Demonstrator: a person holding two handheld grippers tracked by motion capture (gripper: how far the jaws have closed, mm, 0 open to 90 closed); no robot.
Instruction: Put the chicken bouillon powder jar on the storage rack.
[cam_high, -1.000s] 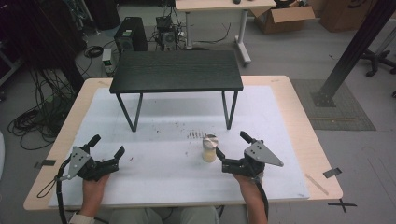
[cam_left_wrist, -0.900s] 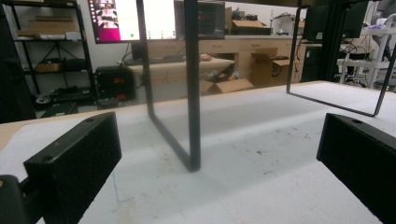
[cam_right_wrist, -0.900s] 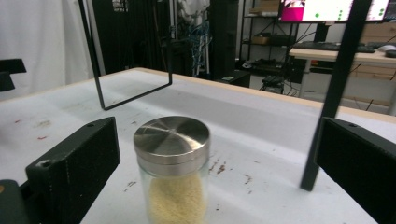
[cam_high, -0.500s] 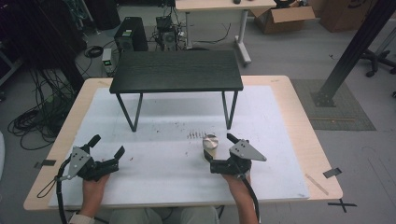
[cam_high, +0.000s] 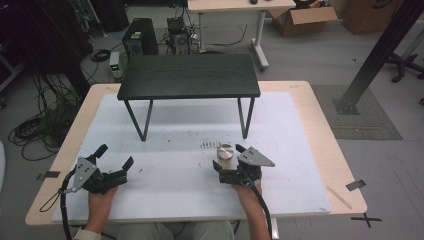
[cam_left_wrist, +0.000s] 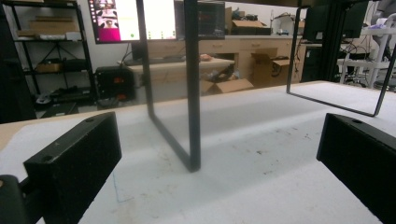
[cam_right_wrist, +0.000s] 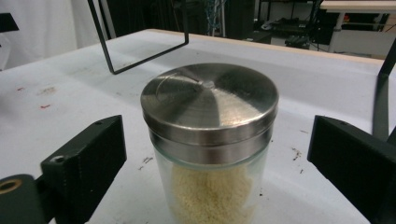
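A workshop floor with cables, cardboard boxes and a computer tower runs across the top of the high view, and below it sits a light wooden table (cam_high: 320, 145) covered by a white, scuffed mat (cam_high: 180, 145). On the mat, in the upper middle of the frame, stands a small black table with thin metal legs (cam_high: 189, 76).

Down at lower centre-right, the right gripper (cam_high: 228, 162) reaches in from the bottom edge, and right between its jaws stands a small glass jar with a brushed steel lid (cam_high: 225, 156). The jaws flank it on both sides. In the right gripper view the jar (cam_right_wrist: 210, 140) sits dead centre at the bottom of the frame, with a black jaw at lower left and another at lower right. Both stand clear of the glass, a visible gap on each side, so the right gripper (cam_right_wrist: 215, 163) is wide open and grips nothing.

The jar is upright. Its lid is round, flat-topped and shiny, with a faint circular mark. Under it the clear glass shows pale, grainy beige contents filling the lower part.

Over at lower left of the high view, the left gripper (cam_high: 114, 159) rests low over the mat, well apart from the jar. In the left gripper view its jaws sit far apart at the bottom corners, with bare mat and a black table leg (cam_left_wrist: 192, 84) between them: spread wide, holding nothing.
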